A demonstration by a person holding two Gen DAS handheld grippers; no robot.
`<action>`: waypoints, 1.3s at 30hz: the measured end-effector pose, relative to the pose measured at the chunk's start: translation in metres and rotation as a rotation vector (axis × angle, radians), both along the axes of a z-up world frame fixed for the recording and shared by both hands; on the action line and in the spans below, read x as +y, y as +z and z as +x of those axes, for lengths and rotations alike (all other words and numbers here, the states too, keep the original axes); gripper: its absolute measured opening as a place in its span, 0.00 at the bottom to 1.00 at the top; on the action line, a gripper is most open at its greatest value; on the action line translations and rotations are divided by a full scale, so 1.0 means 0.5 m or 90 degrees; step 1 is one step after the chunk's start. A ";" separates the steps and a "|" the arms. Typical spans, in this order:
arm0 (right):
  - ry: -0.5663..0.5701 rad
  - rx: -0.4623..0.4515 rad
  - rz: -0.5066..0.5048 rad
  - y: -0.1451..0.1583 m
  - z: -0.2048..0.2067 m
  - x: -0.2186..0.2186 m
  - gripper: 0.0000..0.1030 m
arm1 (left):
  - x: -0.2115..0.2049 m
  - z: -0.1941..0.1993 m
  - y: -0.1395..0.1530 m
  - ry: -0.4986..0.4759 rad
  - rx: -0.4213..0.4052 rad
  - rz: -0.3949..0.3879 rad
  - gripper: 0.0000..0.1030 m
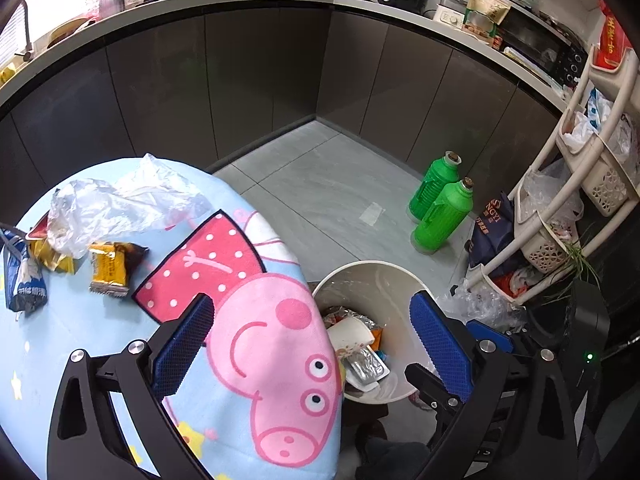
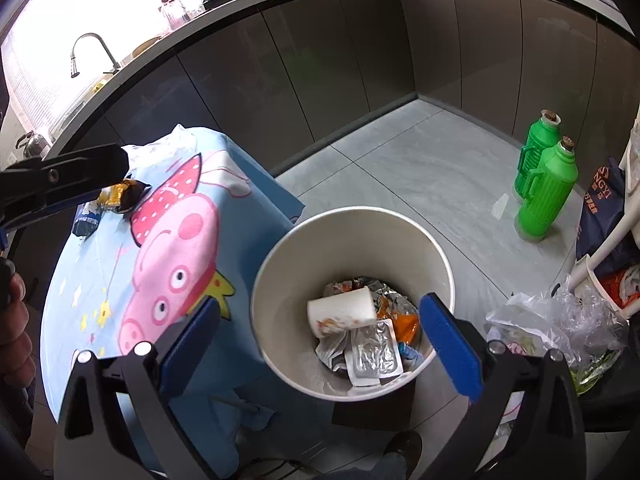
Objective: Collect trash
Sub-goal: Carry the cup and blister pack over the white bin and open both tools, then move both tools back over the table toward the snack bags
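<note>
The left gripper (image 1: 312,344) hangs wide open and empty over the cloth's (image 1: 248,360) edge, wrappers (image 1: 110,268) and what looks like a bag (image 1: 120,204) beyond, bin (image 1: 368,276) alongside.

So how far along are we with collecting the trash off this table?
Partly done. The white bin already holds a paper cup, foil trays and wrappers. Nothing is in hand: the left gripper and right gripper are both open and empty. Left on the table: a clear plastic bag, a yellow wrapper, a blue packet and another wrapper under the bag.
</note>
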State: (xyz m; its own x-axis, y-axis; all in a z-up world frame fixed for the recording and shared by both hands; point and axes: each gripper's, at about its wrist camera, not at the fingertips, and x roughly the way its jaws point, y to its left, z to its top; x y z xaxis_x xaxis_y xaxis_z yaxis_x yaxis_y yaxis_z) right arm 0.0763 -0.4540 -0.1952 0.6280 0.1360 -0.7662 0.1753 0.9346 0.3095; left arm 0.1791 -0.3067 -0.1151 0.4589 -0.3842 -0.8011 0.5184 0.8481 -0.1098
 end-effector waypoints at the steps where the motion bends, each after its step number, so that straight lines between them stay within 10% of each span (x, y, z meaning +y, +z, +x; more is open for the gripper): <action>1: 0.001 -0.003 -0.001 0.006 -0.002 0.004 0.97 | 0.006 -0.003 0.004 0.002 -0.003 0.000 0.92; 22: 0.099 -0.055 -0.012 0.153 0.027 0.172 0.97 | 0.270 -0.013 0.103 0.148 -0.035 -0.030 0.92; 39: 0.225 -0.048 -0.015 0.172 0.224 0.399 0.87 | 0.548 0.065 0.096 0.265 -0.061 0.018 0.92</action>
State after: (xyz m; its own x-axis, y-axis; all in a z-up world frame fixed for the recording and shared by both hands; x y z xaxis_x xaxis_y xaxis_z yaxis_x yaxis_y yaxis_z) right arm 0.1884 -0.2546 -0.1093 0.5996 0.3380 -0.7254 -0.1829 0.9403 0.2869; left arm 0.2114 -0.0329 -0.0671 0.6424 -0.1288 -0.7555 0.1383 0.9891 -0.0510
